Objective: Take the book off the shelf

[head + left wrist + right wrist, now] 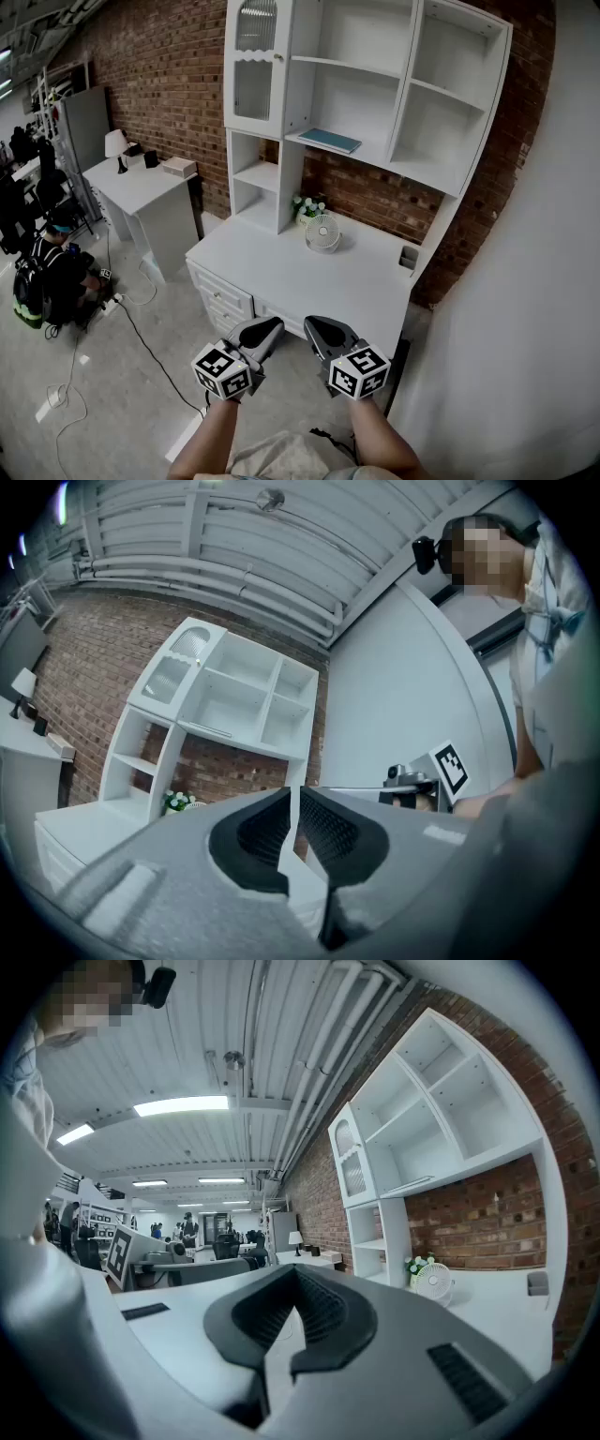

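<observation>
A teal book (330, 141) lies flat on the middle shelf of the white hutch (403, 103) above the white desk (281, 272). In the left gripper view only the book's (214, 730) thin front edge shows, from below. My left gripper (265, 328) and right gripper (314, 328) hang side by side in front of the desk's near edge. They are well short of the book and below it. Both are shut with nothing between the jaws, as the left gripper view (293, 799) and the right gripper view (296, 1279) also show.
A small white fan (322, 233) and a flower pot (307, 208) stand on the desk under the shelf, with a grey cup (408, 257) at its right edge. A second desk with a lamp (116, 145) stands at the left. A person (52, 272) sits on the floor among cables (141, 328). A white wall (525, 328) closes the right side.
</observation>
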{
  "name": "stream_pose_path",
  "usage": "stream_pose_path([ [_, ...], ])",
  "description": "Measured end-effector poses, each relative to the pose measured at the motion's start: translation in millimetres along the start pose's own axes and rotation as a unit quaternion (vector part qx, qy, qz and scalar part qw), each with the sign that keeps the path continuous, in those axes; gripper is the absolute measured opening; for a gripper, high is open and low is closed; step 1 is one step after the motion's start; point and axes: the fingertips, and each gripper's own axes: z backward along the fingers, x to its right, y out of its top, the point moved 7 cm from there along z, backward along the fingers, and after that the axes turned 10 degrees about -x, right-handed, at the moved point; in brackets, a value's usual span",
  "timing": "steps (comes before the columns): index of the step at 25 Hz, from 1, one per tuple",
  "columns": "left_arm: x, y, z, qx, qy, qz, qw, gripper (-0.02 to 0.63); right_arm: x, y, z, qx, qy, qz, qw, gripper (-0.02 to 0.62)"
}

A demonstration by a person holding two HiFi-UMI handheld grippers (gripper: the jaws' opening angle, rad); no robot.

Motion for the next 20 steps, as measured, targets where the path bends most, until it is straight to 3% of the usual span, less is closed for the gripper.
stream_pose_path([
  [20, -11.2, -4.3, 7.2, 0.002, -0.004, 0.014, 0.9999, 0.037, -11.4, -1.6, -11.1, 0.013, 0.011, 0.005, 1.000, 0.017],
])
